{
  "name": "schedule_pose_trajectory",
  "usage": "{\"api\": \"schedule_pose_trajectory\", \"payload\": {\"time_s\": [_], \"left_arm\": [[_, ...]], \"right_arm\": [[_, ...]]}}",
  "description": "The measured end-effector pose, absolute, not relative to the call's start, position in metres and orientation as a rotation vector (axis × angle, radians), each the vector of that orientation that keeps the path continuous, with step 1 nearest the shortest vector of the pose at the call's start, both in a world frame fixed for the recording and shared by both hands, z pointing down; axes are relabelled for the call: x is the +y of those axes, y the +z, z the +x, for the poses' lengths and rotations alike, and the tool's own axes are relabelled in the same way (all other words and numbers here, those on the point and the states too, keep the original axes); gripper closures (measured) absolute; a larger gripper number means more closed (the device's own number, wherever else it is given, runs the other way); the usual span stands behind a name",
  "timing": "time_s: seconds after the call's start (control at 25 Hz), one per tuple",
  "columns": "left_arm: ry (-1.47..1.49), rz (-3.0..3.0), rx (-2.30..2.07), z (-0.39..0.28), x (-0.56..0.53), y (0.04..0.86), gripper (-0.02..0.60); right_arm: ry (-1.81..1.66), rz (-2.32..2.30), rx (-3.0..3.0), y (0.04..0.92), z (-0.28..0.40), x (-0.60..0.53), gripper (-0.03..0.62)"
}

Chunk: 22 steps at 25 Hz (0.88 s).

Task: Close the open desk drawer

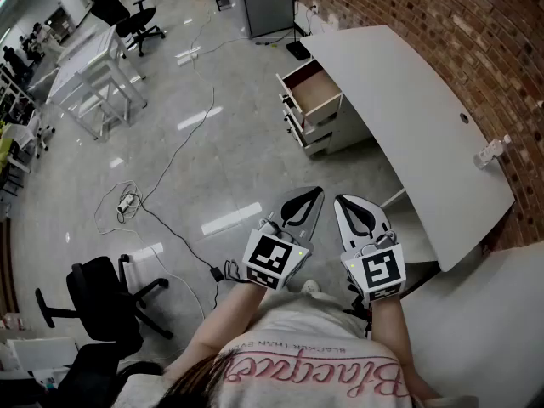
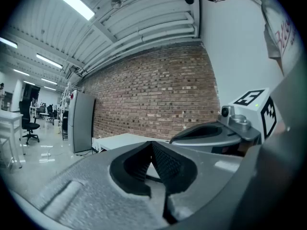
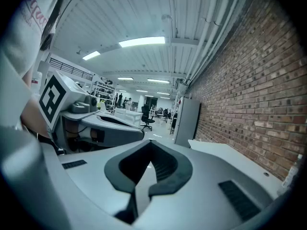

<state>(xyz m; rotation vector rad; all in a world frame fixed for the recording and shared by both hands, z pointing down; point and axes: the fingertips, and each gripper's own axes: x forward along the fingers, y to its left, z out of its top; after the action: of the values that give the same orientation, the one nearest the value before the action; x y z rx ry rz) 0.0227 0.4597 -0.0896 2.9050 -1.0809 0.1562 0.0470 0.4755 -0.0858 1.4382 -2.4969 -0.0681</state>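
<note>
We hold both tools close in front of our body, side by side and nearly level, their noses towards the desk. The left grey two-jaw gripper (image 1: 313,199) has its jaws pressed together, the ribbed black pads meeting at the tip with nothing between them. The right grey two-jaw gripper (image 1: 343,204) is the same: jaws together, nothing in them. Each carries its cube with square black-and-white markers just ahead of our wrists. The two grippers lie near each other but do not touch.

The open white desk drawer with a brown wooden inside (image 1: 316,92) is the top one of a low white drawer unit (image 1: 330,133) that stands under the far end of the long white desk top (image 1: 399,117). It is pulled out towards the open floor, and the drawers below it look pushed in. It is well apart from both grippers, further along the desk from us.

The desk runs along a red brick wall (image 1: 442,24). Near its closer end, by the wall, sits a small pale object (image 1: 491,151) that is too small for us to name. A tall grey metal cabinet (image 1: 265,2) stands beyond the desk. On the glossy grey floor (image 1: 229,151) a thin black cable (image 1: 174,155) trails to our left, and a black wheeled office chair (image 1: 102,300) stands at our left side.
</note>
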Motion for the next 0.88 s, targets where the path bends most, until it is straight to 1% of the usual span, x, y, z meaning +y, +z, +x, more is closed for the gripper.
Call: {"api": "schedule_pose_trajectory", "payload": {"time_s": [0.24,0.56,0.88], "left_arm": [[0.136,2.910,-1.105,0.048,0.482,-0.096,0.574],[0.142,2.917,-1.117,0.053,0.506,-0.096,0.574],[0.113,2.884,-1.159,0.039,0.470,-0.097,0.574]], "right_arm": [[-0.039,1.474,-2.537,-0.088,0.072,0.506,0.583],[-0.043,1.464,-2.582,-0.090,0.075,0.523,0.583],[0.055,1.499,-2.601,-0.085,0.074,0.498,0.582]]}}
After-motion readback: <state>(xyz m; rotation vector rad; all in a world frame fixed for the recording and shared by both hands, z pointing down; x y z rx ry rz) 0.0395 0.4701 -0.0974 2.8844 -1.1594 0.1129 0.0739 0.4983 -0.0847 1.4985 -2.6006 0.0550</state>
